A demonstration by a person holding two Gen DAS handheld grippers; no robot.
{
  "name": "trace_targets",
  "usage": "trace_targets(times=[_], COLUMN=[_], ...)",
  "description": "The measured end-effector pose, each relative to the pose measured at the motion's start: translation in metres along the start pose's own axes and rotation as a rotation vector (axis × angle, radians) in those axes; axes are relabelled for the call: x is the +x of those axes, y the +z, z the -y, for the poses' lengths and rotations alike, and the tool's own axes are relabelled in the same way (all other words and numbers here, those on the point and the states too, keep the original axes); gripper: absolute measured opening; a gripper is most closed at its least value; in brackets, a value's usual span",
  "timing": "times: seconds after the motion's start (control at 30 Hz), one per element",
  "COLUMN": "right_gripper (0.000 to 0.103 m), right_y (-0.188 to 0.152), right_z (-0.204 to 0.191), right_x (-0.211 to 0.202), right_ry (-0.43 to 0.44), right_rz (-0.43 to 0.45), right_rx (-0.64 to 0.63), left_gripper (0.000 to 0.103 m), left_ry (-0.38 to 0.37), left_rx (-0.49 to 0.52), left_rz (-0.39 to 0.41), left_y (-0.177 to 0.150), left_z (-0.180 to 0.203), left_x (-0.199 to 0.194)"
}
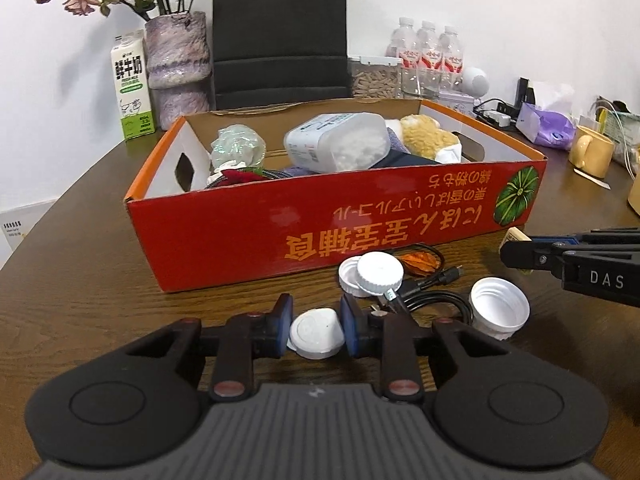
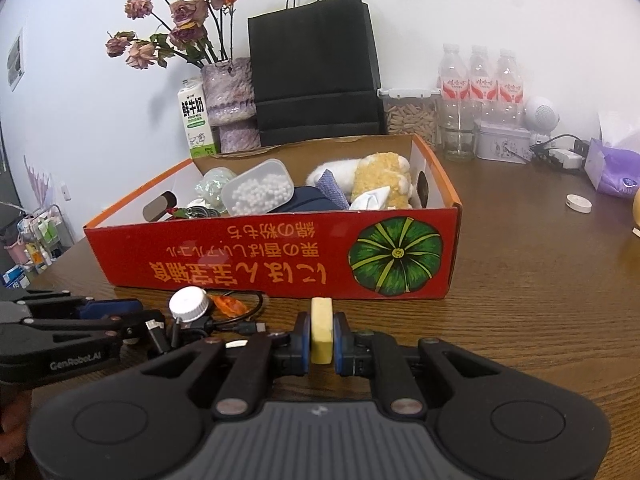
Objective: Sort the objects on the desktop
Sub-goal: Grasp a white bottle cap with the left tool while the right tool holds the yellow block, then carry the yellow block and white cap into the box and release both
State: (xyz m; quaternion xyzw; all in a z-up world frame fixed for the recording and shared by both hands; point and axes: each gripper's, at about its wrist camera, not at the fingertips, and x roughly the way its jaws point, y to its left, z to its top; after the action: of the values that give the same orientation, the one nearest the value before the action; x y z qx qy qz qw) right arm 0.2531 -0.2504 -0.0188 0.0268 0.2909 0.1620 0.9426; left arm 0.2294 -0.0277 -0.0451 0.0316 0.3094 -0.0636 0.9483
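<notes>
My left gripper is shut on a white bottle cap low over the wooden table, just in front of the red cardboard box. My right gripper is shut on a pale yellow eraser, also in front of the box; it shows at the right edge of the left wrist view. More white caps and an upturned one lie on a black cable beside an orange leaf-like scrap. The box holds a plastic tub of white beads, a plush toy and other items.
Behind the box stand a milk carton, a vase of dried roses, a black paper bag, water bottles and a seed container. A yellow mug, tissues and chargers sit at the right.
</notes>
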Motion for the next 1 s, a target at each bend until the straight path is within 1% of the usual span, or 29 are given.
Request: trace_targets(times=[0.1,0.2,0.27,0.37,0.5,0.63,0.7,0.8,0.87,0.93,1.0], right_gripper=[0.010,0.010,0.010,0.010,0.010,0.010,0.010,0.010,0.010,0.010,0.010], right_y=[-0.001,-0.002,0.000,0.007,0.029,0.062,0.078,0.099,0.110,0.117,0.114], right_z=[-0.001,-0.003,-0.006,-0.008,-0.016,-0.019,-0.017,-0.010,-0.004,0.002,0.011], right_x=[-0.004,-0.007,-0.010,-0.022,-0.040,-0.045,-0.039,-0.022,-0.008,0.008,0.024], right_ry=[0.002,0.010,0.005,0.018,0.013,-0.014,-0.032,-0.065,-0.082,-0.104,-0.112], right_rz=[0.022,0.034,0.046,0.085,0.160,0.226,0.243,0.244,0.229,0.213,0.201], right_rx=[-0.007,-0.011,-0.022,-0.023,-0.060,-0.090,-0.091,-0.083,-0.074,-0.058,-0.041], left_gripper=[0.027,0.027,0.027,0.027,0.027,0.027,0.027,0.027,0.027,0.027,0.027], left_ry=[0.013,0.005,0.009,0.010,0.019,0.038,0.039,0.037,0.060,0.091,0.102], left_rx=[-0.004,-0.008,-0.011,-0.023,-0.033,-0.066,-0.089,-0.110,-0.109,-0.117,-0.132], left_rz=[0.023,0.042,0.064,0.112,0.182,0.260,0.282,0.293,0.300,0.308,0.304], left_y=[-0.002,0.000,0.004,0.015,0.035,0.067,0.081,0.102,0.114,0.120,0.115], left_z=[-0.001,-0.002,-0.003,-0.008,-0.013,-0.021,-0.024,-0.026,-0.026,-0.028,-0.032], left_x=[-0.006,-0.013,-0.020,-0.032,-0.045,-0.049,-0.046,-0.033,-0.019,-0.005,0.010])
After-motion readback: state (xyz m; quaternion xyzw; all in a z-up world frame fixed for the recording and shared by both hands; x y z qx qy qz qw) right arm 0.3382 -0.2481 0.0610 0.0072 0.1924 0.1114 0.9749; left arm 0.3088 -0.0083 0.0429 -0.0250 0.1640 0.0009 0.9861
